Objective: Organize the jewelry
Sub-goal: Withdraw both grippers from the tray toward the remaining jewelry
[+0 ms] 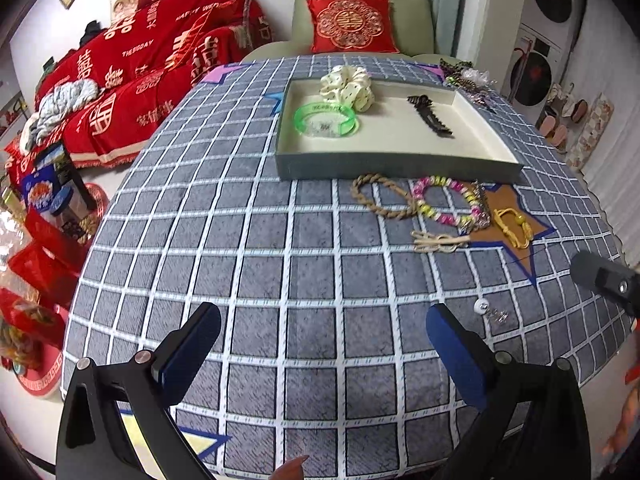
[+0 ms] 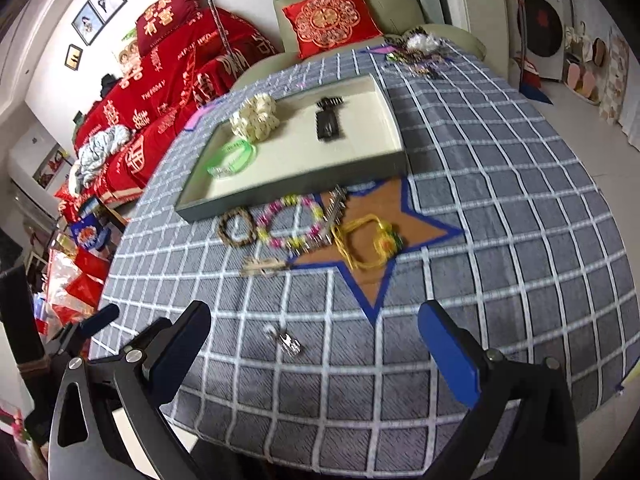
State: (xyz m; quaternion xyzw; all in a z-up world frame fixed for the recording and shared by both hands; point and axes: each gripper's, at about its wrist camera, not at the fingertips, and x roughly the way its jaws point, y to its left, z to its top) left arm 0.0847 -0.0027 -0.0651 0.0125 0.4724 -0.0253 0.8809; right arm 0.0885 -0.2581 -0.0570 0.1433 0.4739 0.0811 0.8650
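A shallow grey tray (image 1: 384, 166) (image 2: 280, 192) holds a cream scrunchie (image 1: 348, 88) (image 2: 254, 118), a green bangle (image 1: 324, 120) (image 2: 232, 158) and a black hair clip (image 1: 430, 116) (image 2: 328, 120). In front of it lie a brown rope bracelet (image 1: 380, 196) (image 2: 236, 226), a pink and yellow bead bracelet (image 1: 450, 202) (image 2: 294, 222), a yellow cord bracelet (image 1: 514, 226) (image 2: 368, 244) on a brown star mark, and a beige cord piece (image 1: 438, 242) (image 2: 264, 266). A small silver earring (image 1: 490, 312) (image 2: 286, 342) lies nearer. My left gripper (image 1: 324, 344) and right gripper (image 2: 316, 344) are both open and empty above the cloth.
The table has a grey checked cloth (image 1: 280, 280) with star marks. More jewelry is piled at the far right corner (image 1: 466, 76) (image 2: 416, 50). A green armchair with a red cushion (image 1: 352, 28) stands behind, a red-covered sofa (image 1: 140, 80) at left.
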